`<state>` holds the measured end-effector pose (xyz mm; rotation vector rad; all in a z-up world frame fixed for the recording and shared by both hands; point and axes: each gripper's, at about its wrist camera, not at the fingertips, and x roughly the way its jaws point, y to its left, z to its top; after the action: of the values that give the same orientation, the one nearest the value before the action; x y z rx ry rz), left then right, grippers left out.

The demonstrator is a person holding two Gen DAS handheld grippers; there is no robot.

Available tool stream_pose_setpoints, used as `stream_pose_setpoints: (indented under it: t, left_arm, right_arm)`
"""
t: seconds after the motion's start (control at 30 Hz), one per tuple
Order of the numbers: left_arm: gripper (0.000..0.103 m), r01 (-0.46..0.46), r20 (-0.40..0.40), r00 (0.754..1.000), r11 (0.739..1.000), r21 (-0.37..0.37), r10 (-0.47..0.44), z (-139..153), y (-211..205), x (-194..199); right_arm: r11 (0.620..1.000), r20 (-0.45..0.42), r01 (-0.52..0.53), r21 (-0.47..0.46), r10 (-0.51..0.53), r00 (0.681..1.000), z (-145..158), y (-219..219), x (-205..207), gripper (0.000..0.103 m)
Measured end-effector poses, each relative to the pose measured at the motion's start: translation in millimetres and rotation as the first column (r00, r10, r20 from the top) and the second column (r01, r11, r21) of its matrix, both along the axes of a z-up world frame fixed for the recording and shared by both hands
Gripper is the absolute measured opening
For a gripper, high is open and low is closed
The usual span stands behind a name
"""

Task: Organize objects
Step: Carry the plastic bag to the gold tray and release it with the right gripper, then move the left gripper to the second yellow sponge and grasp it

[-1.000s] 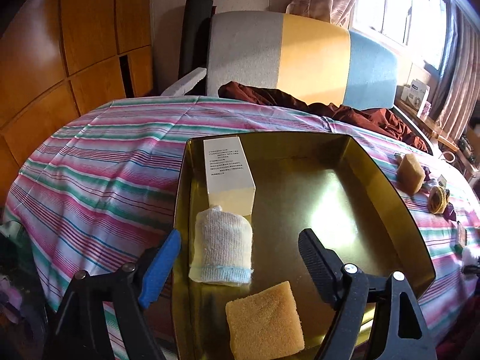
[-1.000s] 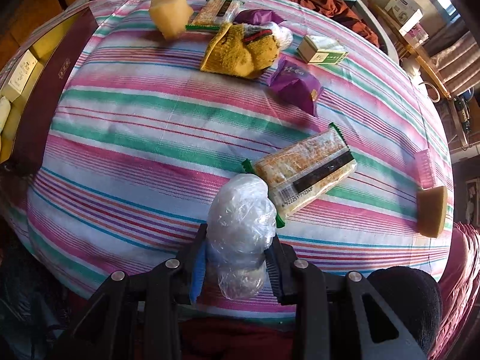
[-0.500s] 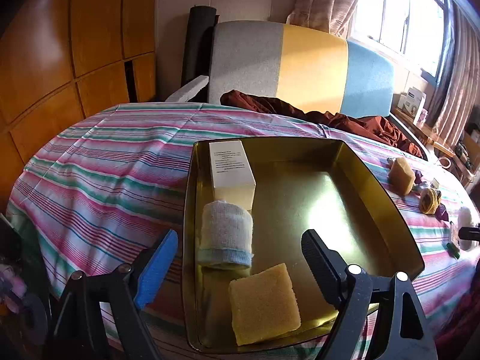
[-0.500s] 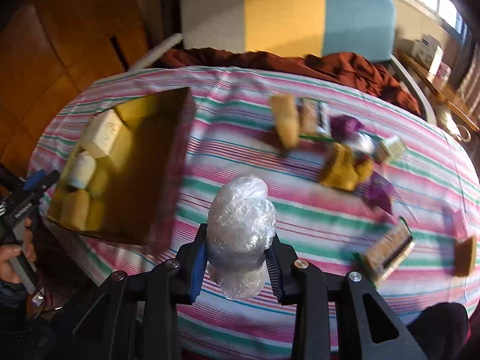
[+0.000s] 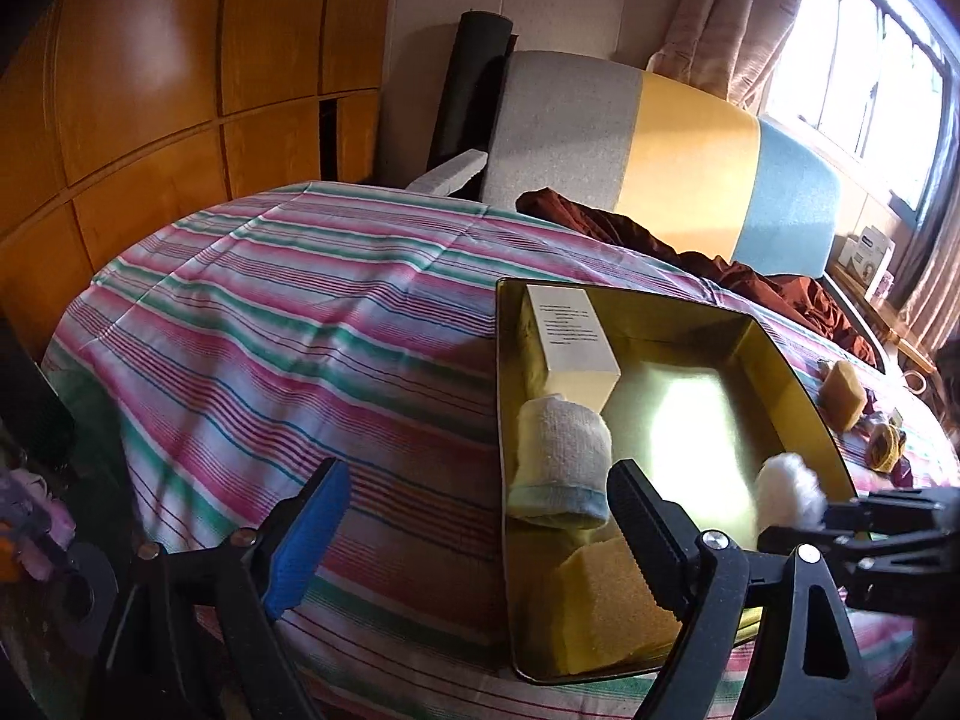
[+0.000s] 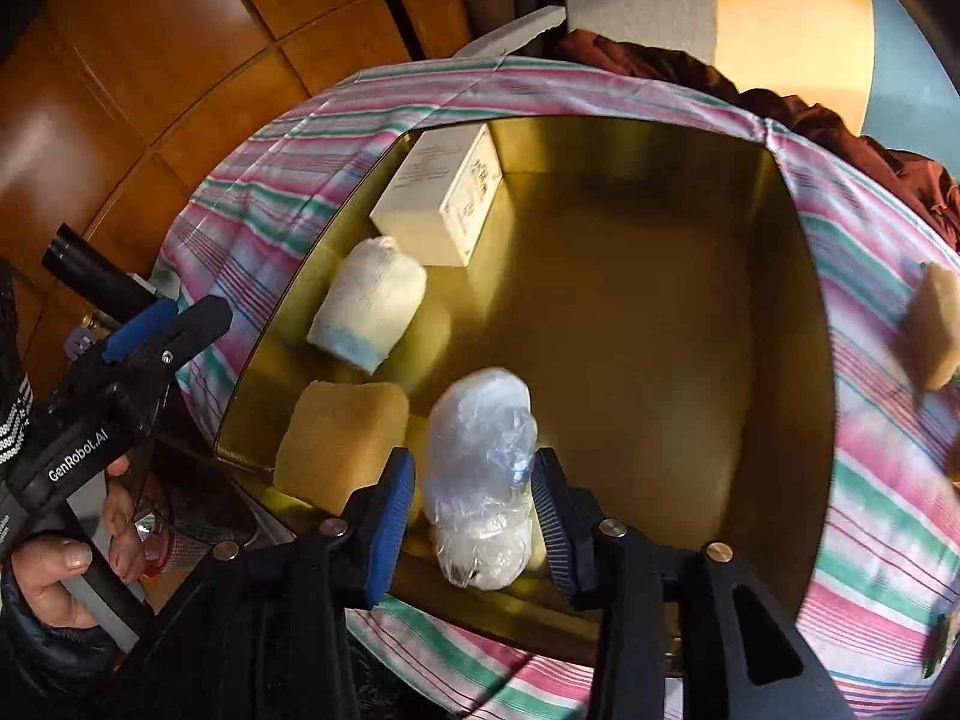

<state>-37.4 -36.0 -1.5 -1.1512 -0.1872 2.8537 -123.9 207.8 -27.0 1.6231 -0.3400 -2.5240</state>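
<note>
A gold tray (image 6: 798,324) (image 5: 501,420) lies on the striped tablecloth. It holds a white box (image 6: 441,195) (image 5: 570,333), a rolled white cloth (image 6: 369,303) (image 5: 561,465) and a yellow sponge (image 6: 339,444) (image 5: 606,606). My right gripper (image 6: 474,495) is over the tray's near edge, its pads parted a little around a clear plastic bundle (image 6: 480,468); the bundle also shows in the left wrist view (image 5: 786,495). My left gripper (image 5: 474,516) is open and empty at the tray's left rim.
Another yellow sponge (image 6: 933,327) (image 5: 843,393) and a small yellow item (image 5: 885,450) lie on the cloth right of the tray. A striped headboard (image 5: 678,156) and dark red fabric (image 5: 660,240) are behind. Wooden cabinets (image 5: 150,90) stand left.
My right gripper carried the plastic bundle leftward from the table's right side to above the tray, and its pads have parted slightly. My left gripper drew back and left of the tray.
</note>
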Motion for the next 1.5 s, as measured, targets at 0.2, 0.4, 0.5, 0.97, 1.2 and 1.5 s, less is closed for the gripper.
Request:
stream_pose_setpoints:
  t: [0.2, 0.4, 0.5, 0.97, 1.2, 1.5]
  left_arm:
    - [0.088, -0.027, -0.001, 1.0, 1.0, 0.004, 0.027, -1, -8, -2]
    - [0.088, -0.024, -0.009, 1.0, 1.0, -0.004, 0.024, -1, -5, -1]
    - [0.088, -0.017, -0.009, 1.0, 1.0, -0.008, 0.017, -1, -1, -1]
    - [0.096, 0.082, 0.009, 0.997, 0.996, -0.033, -0.081, 4, 34, -3]
    - [0.101, 0.148, -0.009, 0.989, 0.987, -0.059, -0.149, 16, 59, -5]
    - [0.103, 0.243, -0.067, 0.965, 0.962, -0.125, -0.253, 43, 118, -14]
  right_arm:
    - [0.994, -0.015, -0.092, -0.062, 0.092, 0.996, -10, -27, 6, 0.088]
    - [0.997, -0.115, -0.07, -0.024, 0.066, 0.991, 7, -14, 23, 0.089]
    - [0.999, -0.157, -0.028, 0.019, 0.031, 0.987, 19, -1, 34, 0.089]
    - [0.955, -0.189, 0.284, 0.082, -0.265, 0.946, 41, 111, 84, 0.089]
    - [0.844, -0.165, 0.517, 0.143, -0.495, 0.853, 45, 216, 119, 0.089]
    - [0.501, -0.189, 0.866, -0.005, -0.851, 0.491, 41, 358, 206, 0.089]
